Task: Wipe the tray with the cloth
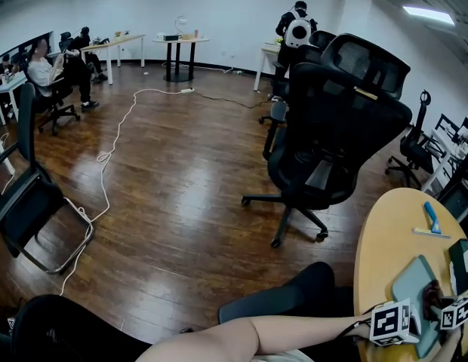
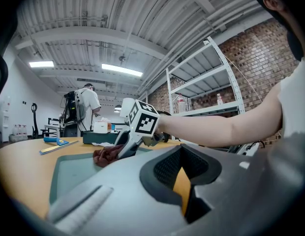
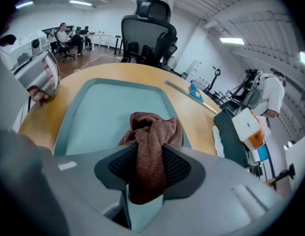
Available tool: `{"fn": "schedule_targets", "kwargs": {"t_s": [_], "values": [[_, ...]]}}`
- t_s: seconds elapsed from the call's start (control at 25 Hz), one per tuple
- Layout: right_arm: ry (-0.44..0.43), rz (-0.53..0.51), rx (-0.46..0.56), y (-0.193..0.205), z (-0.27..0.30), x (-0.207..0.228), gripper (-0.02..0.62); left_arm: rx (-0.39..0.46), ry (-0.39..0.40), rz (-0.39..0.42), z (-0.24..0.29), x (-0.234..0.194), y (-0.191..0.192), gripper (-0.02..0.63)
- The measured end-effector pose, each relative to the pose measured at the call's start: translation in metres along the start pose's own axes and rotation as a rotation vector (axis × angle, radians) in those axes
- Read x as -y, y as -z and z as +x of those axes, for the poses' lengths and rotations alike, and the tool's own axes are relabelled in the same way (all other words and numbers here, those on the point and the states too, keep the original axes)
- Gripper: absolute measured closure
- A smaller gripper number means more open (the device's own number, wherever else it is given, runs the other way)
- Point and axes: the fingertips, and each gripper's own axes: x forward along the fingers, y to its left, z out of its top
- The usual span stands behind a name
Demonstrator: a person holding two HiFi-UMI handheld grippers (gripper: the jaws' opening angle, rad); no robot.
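A grey-green tray [image 3: 108,107] lies on the round yellow table [image 1: 385,240]. My right gripper [image 3: 150,151] is shut on a bunched brown cloth [image 3: 152,132], which hangs onto the tray's near part. In the left gripper view the cloth [image 2: 107,155] touches the tray [image 2: 69,176] under the right gripper [image 2: 115,154]. My left gripper [image 2: 184,156] rests low over the table beside the tray, its jaws shut with nothing between them. The head view shows only the bottom right corner: the tray [image 1: 415,285], the left gripper [image 1: 390,323] and the right gripper [image 1: 457,313].
A blue-handled scraper [image 3: 194,90] lies on the table beyond the tray. A dark case [image 3: 236,136] with a white box on it stands at the table's far right. A black office chair [image 1: 332,127] stands close to the table. A person with a backpack [image 2: 81,107] stands behind.
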Motion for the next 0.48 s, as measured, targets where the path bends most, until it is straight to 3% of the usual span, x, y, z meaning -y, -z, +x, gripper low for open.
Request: {"fn": "schedule_targets", "kwargs": {"t_s": [0.48], "values": [[-0.099,-0.111,0.066,-0.096,0.029,-0.048,0.451,0.044,-0.013,0.034,-0.007,0.0,-0.006,0.604]]}}
